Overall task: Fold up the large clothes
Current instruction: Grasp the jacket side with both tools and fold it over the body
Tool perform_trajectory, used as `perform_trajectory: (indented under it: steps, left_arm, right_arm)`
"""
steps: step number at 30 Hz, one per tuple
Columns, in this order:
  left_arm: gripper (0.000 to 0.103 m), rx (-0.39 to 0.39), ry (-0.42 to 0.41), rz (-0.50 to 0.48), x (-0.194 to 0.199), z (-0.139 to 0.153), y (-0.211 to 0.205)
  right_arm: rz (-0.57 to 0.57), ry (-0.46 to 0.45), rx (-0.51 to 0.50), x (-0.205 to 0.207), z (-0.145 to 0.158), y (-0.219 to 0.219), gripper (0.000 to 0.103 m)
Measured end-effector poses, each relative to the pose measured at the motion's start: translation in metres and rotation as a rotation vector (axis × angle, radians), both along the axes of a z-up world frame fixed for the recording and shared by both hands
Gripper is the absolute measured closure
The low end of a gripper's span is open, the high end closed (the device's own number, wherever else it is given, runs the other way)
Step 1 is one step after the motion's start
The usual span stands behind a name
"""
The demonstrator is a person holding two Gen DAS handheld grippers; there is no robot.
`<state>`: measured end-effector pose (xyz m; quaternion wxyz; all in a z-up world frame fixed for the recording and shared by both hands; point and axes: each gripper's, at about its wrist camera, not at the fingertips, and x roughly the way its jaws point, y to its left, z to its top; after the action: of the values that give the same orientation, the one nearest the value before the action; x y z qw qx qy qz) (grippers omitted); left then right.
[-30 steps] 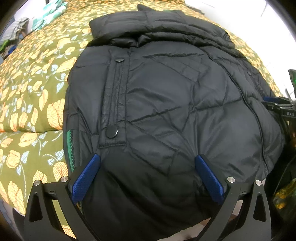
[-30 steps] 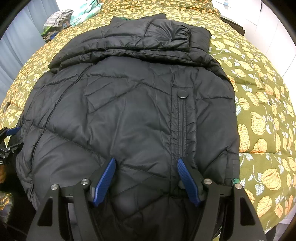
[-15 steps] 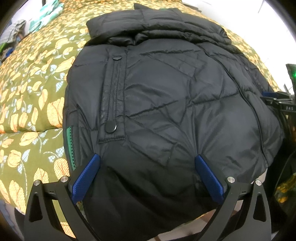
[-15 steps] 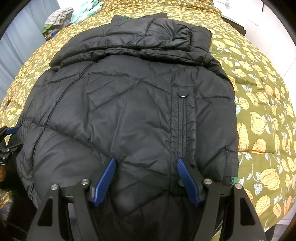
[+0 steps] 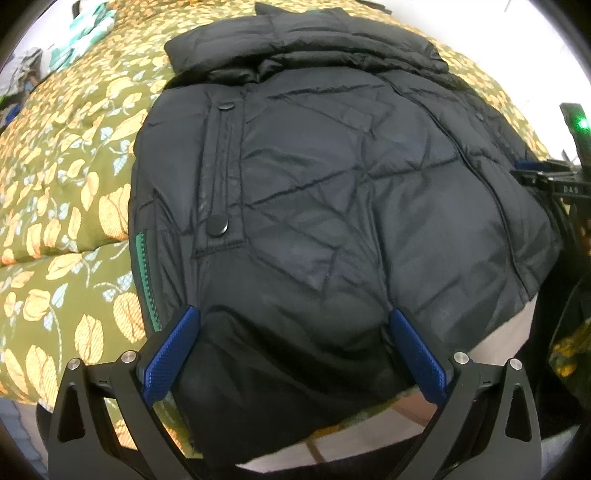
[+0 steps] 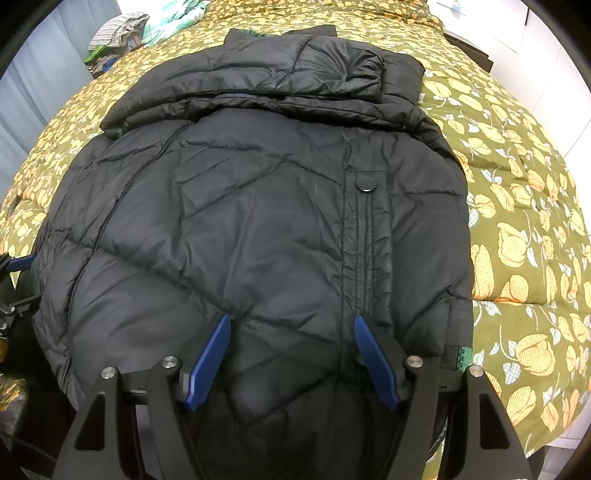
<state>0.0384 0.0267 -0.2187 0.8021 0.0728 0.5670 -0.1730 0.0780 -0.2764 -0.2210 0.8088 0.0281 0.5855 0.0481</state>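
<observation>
A black quilted puffer jacket [image 5: 332, 192] lies on a bed with its sleeves folded over the top; it also shows in the right wrist view [image 6: 258, 229]. My left gripper [image 5: 293, 347] is open, its blue pads either side of the jacket's near hem by the left corner with the green zipper [image 5: 144, 273]. My right gripper [image 6: 291, 354] is open too, pads astride the hem near the snap placket [image 6: 365, 236]. Neither pinches the fabric. The right gripper [image 5: 554, 181] shows at the left wrist view's right edge.
The bed carries an olive quilt with orange flowers [image 6: 517, 221], also in the left wrist view [image 5: 66, 192]. A pile of clothes [image 6: 118, 33] lies at the far left corner. White furniture [image 6: 535, 37] stands to the right of the bed.
The left gripper has pulled back and lifted slightly, so the hem's underside and the bed's edge now show. The right gripper has barely moved. Both jaws stay open.
</observation>
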Motion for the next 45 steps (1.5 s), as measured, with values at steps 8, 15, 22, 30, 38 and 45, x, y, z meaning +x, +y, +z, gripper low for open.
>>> perform_trajectory:
  steps: [8,15,22,30,38,45]
  left_arm:
    - [0.001,0.012,0.009,-0.021,-0.016,0.008,0.000]
    - [0.001,-0.031,0.012,0.005,-0.029,0.027,0.012]
    - [0.001,-0.079,-0.006,0.073,-0.032,0.044,0.034]
    - [0.001,-0.098,-0.014,0.140,-0.020,0.046,0.045]
    - [0.001,-0.115,-0.003,0.183,-0.018,0.043,0.053]
    - [0.001,-0.116,-0.005,0.190,-0.018,0.043,0.055]
  right_arm:
    - [-0.001,0.008,0.019,-0.006,0.003,0.002,0.032]
    - [-0.019,0.017,0.032,-0.011,0.008,0.001,0.032]
    - [-0.038,0.012,0.043,-0.015,0.015,-0.001,0.032]
    - [-0.057,-0.011,0.053,-0.017,0.024,-0.005,0.032]
    - [-0.095,-0.012,0.066,-0.018,0.028,-0.013,0.032]
    - [-0.088,-0.019,0.067,-0.017,0.030,-0.012,0.032]
